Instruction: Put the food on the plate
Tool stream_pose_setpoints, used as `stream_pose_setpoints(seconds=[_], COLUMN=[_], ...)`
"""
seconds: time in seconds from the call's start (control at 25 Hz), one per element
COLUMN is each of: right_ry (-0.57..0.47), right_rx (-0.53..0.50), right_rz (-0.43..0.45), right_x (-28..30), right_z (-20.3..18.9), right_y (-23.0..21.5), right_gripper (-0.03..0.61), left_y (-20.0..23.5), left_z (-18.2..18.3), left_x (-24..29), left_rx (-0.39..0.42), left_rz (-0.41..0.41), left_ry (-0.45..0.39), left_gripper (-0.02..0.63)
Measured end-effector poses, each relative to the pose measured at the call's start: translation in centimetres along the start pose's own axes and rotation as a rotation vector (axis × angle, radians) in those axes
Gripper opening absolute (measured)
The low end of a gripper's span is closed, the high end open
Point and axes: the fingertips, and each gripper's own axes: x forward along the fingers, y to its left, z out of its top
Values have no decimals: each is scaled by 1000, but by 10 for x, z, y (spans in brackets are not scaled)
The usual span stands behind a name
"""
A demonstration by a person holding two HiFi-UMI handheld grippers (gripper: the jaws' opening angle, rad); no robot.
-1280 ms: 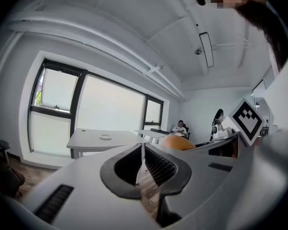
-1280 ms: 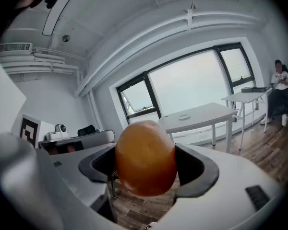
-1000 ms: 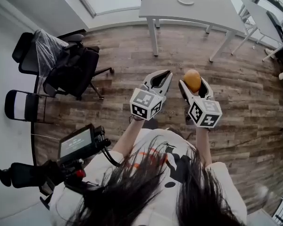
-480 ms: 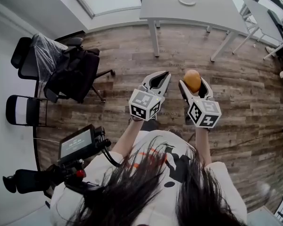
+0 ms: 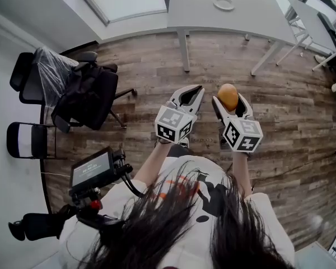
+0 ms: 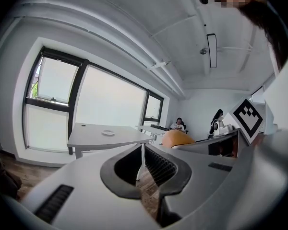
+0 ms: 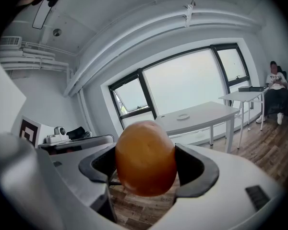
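Stands on wood floor [image 5: 145, 66], counter [image 5: 201, 13] well ahead bearing the plate [image 5: 224, 3]. Clamps the right gripper [image 5: 228, 101] on the food [image 7: 145, 158], lifted for carrying, well apart from that plate. Holds the left gripper [image 5: 191, 93] pressed together, empty, just beside. Passes chairs [image 5: 84, 88] off left; meets only floor in between.

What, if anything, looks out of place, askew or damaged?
Nothing is spilled or damaged. The only oddity is the office chair at the left, draped in clear plastic sheeting. The right claw holds the orange food, and the plate lies flat on the table.
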Motion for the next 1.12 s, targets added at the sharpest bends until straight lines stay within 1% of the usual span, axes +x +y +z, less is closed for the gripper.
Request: stream_pose_setpoints(seconds=[0.12,0.24,0.44,0.6,0.76,0.92,1.04,1.12], right_ry=[0,7,-9,-24,-15,-23,-26,-18], right_rx=[0,0,12,22,26,32,33,29], right_rz=[-13,-37,-70,-92,-113,-140,-146,-155], right_x=[15,37,62,58,48,44,41,41], right_z=[6,13,19,12,3,4,-1,1], right_y=[4,9,16,16,19,14,17,7], right_gripper=[374,374,374,374,374,374,374,374], left_y=[15,40,72,70,67,62,60,59], left_z=[5,10,14,7,0,-4,-9,-10], left_x=[5,10,13,11,11,18,12,21], left_rx=[-1,-10,-5,10,0,-2,-1,-12], left_rz=[-19,-38,-58,-84,-103,-140,-145,-147], left_ry=[1,6,6,20,28,33,36,33], left_gripper=[6,6,6,6,6,6,6,6])
